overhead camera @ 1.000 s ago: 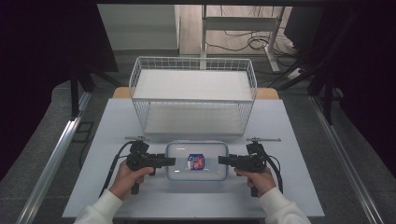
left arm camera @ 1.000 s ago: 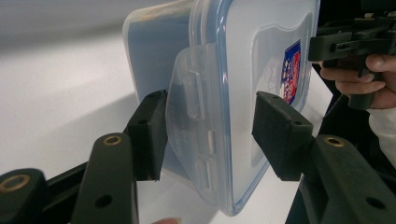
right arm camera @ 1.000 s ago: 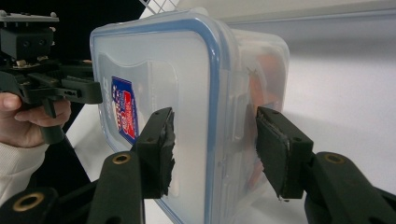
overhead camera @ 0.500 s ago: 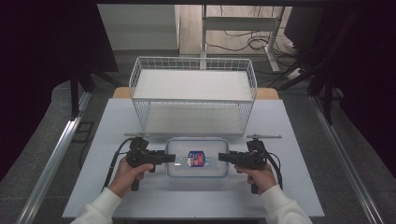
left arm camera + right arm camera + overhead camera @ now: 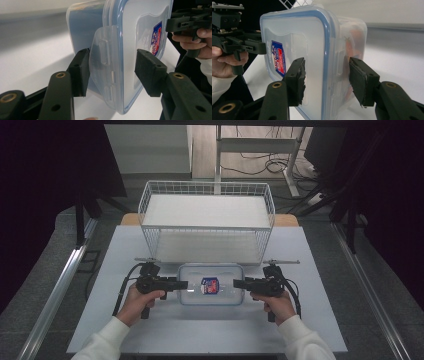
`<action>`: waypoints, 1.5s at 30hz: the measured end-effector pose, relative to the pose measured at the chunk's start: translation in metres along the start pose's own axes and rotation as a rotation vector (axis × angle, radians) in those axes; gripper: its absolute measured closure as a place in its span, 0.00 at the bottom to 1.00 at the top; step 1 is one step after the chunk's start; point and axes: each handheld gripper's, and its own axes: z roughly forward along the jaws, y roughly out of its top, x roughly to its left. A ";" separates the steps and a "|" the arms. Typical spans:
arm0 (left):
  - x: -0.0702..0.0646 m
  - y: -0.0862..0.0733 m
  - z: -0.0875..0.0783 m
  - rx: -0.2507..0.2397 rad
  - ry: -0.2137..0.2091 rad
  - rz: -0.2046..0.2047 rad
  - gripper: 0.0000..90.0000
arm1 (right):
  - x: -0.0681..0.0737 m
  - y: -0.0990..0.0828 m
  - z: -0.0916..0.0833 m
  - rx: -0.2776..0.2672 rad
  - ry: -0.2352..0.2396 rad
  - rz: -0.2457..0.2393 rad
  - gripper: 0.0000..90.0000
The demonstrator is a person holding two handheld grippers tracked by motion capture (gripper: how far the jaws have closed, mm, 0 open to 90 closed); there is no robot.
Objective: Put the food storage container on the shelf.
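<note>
container (image 5: 211, 284) between both jaws | jaws straddle end latches, apart

The left gripper (image 5: 181, 284) and the right gripper (image 5: 239, 283) have been drawn slightly outward, left and right, from over the container's (image 5: 212, 285) lid to its ends.

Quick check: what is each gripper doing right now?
Left gripper: open, jaws straddling the plastic container end latch.
Right gripper: open, jaws straddling the container's other end.
</note>
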 end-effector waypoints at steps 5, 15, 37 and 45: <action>0.005 0.008 0.000 -0.007 0.002 0.001 0.52 | -0.002 0.009 0.003 -0.007 0.002 -0.008 0.54; 0.025 0.032 0.004 -0.022 0.009 -0.002 0.52 | -0.013 0.038 0.018 -0.005 0.000 -0.018 0.54; 0.058 0.054 0.032 -0.040 0.031 -0.032 0.50 | -0.049 0.061 0.047 -0.051 -0.019 -0.002 0.53; 0.063 0.053 0.036 -0.048 0.032 -0.048 0.51 | -0.057 0.061 0.053 -0.069 -0.022 0.014 0.51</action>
